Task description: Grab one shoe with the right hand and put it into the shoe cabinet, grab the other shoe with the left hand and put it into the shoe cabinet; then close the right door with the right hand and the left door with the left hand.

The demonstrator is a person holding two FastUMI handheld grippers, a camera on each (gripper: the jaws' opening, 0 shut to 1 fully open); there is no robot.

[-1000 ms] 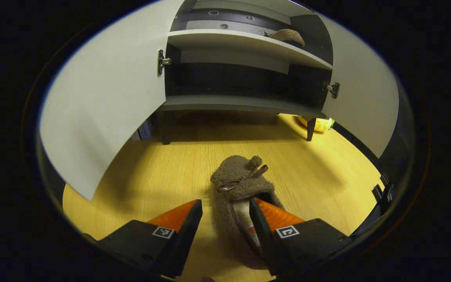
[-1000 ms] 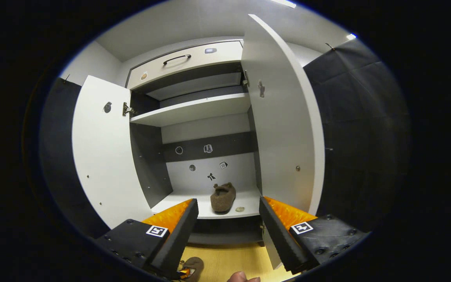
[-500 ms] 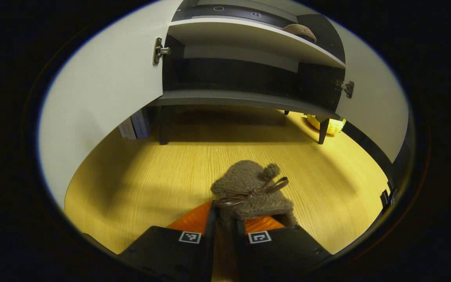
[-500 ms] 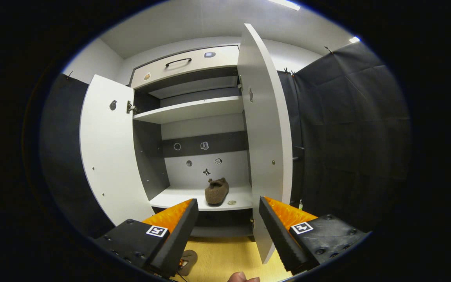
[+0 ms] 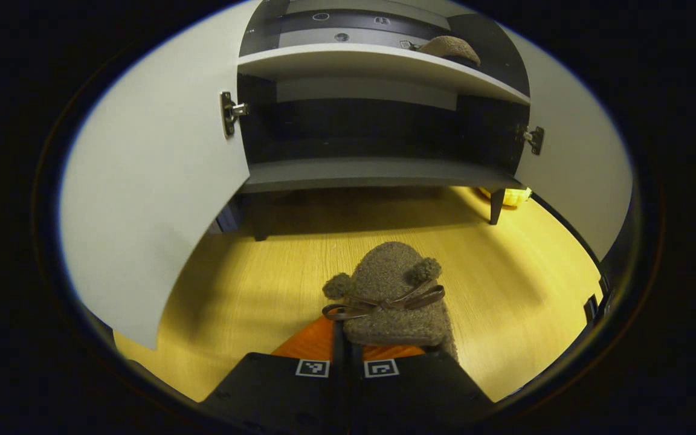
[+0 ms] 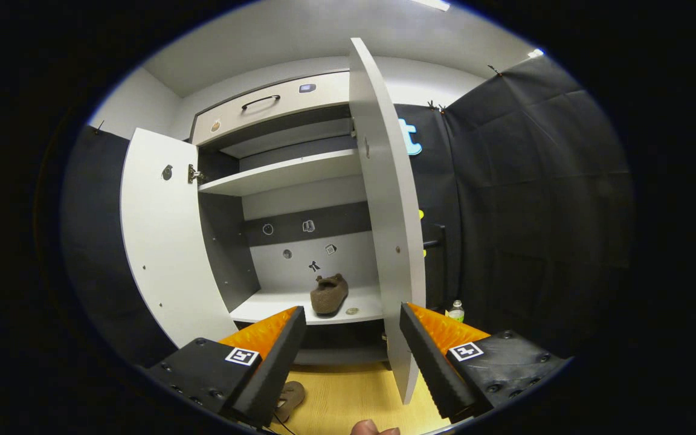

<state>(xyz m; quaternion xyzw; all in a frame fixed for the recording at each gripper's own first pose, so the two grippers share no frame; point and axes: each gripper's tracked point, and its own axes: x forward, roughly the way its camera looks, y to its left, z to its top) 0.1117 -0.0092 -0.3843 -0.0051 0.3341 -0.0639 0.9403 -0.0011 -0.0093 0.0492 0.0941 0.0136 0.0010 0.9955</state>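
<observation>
In the left gripper view, a brown fuzzy shoe [image 5: 391, 296] with a ribbon bow and two pompoms is gripped at its heel edge by my left gripper [image 5: 347, 353], just above the yellow wooden floor [image 5: 251, 290]. The shoe cabinet [image 5: 378, 109] stands ahead with both doors open. The other brown shoe [image 5: 451, 47] rests on its middle shelf; in the right gripper view this shoe [image 6: 328, 293] lies on the white shelf [image 6: 275, 305]. My right gripper [image 6: 353, 353] hangs open and holds nothing, facing the edge of the right door [image 6: 384, 217].
The left door [image 6: 164, 241] is swung wide. A drawer with a dark handle [image 6: 260, 99] tops the cabinet. A yellow object [image 5: 508, 195] lies by a cabinet leg. A small bottle [image 6: 456, 310] stands beyond the right door. Part of the held shoe [image 6: 290, 399] shows below.
My left gripper went from open around the shoe's heel to shut on it, and the shoe now points at the cabinet. My right gripper drifted rightward, staying open.
</observation>
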